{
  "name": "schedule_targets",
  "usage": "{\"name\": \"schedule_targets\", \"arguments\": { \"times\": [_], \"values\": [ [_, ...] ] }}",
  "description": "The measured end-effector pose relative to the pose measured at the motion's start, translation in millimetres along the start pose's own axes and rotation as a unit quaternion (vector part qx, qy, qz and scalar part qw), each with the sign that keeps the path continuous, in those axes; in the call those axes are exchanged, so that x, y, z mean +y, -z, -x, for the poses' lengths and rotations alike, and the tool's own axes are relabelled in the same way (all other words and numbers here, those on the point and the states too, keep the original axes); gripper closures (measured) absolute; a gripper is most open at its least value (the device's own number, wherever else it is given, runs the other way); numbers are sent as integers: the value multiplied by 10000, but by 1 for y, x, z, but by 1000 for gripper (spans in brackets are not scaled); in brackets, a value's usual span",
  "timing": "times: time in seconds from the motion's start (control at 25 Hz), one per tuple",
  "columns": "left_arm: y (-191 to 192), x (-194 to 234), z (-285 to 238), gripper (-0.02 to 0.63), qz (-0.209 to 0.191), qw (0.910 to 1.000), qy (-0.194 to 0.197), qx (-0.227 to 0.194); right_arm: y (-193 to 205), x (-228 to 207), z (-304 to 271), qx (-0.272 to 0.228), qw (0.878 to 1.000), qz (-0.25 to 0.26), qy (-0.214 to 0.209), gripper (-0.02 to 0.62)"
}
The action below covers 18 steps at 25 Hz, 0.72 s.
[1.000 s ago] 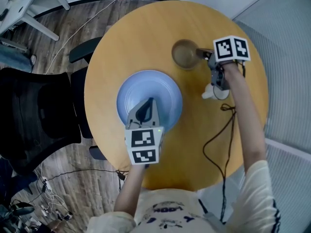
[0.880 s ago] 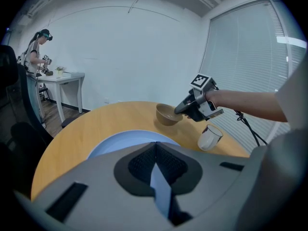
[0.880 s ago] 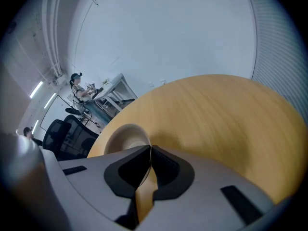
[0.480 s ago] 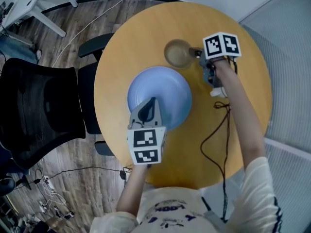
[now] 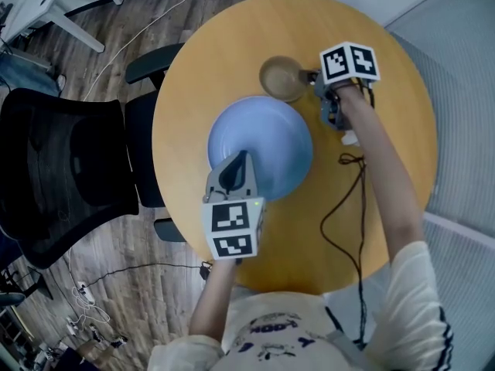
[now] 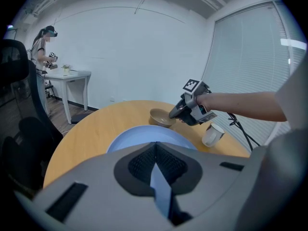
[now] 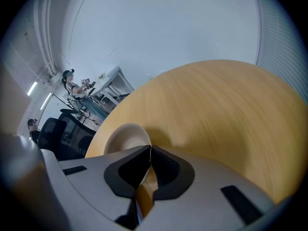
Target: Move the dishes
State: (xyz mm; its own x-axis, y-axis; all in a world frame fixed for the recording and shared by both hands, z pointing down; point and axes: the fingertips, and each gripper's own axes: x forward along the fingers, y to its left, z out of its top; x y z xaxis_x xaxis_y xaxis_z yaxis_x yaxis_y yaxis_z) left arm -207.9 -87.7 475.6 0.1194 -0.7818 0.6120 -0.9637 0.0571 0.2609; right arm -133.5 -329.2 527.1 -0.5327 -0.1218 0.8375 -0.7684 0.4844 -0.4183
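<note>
A large blue plate (image 5: 271, 134) lies in the middle of the round wooden table (image 5: 232, 60). My left gripper (image 5: 237, 166) is shut on the plate's near rim, and that rim shows between its pads in the left gripper view (image 6: 157, 174). Just beyond the plate sits a small tan bowl (image 5: 280, 77). On the bowl's right rim my right gripper (image 5: 312, 77) is shut, with the thin rim caught between its pads (image 7: 146, 170). The bowl (image 7: 124, 137) sits low against the tabletop. A white mug (image 5: 350, 137) stands to the right, partly hidden by the right arm.
A black cable (image 5: 344, 199) trails from the right gripper across the table to its near edge. A black office chair (image 5: 69, 176) stands at the left of the table. Window blinds (image 6: 250, 66) are on the right. Far off, a person stands at a white desk (image 6: 67, 76).
The right gripper has slid the bowl left across the table, closer to the plate's far edge. The left gripper has pushed the plate a little toward the bowl. Both grips are unchanged.
</note>
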Motion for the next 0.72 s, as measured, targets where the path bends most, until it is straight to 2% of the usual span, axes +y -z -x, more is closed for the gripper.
{"name": "schedule_targets", "arguments": {
  "times": [0.32, 0.52, 0.64, 0.72],
  "values": [
    [6, 3, -1, 603, 33, 10000, -18, 44, 6, -5, -6, -21, 9998, -181, 11, 581],
    [6, -1, -3, 603, 32, 10000, -30, 90, 0, -8, -2, -225, 9997, -114, 32, 576],
    [8, 0, -4, 603, 30, 10000, -36, 75, -2, -11, 2, -404, 9989, 41, 219, 514],
    [9, 0, -4, 603, 5, 10000, -36, 53, -2, -10, 10, -570, 9978, 151, 307, 505]
  ]
}}
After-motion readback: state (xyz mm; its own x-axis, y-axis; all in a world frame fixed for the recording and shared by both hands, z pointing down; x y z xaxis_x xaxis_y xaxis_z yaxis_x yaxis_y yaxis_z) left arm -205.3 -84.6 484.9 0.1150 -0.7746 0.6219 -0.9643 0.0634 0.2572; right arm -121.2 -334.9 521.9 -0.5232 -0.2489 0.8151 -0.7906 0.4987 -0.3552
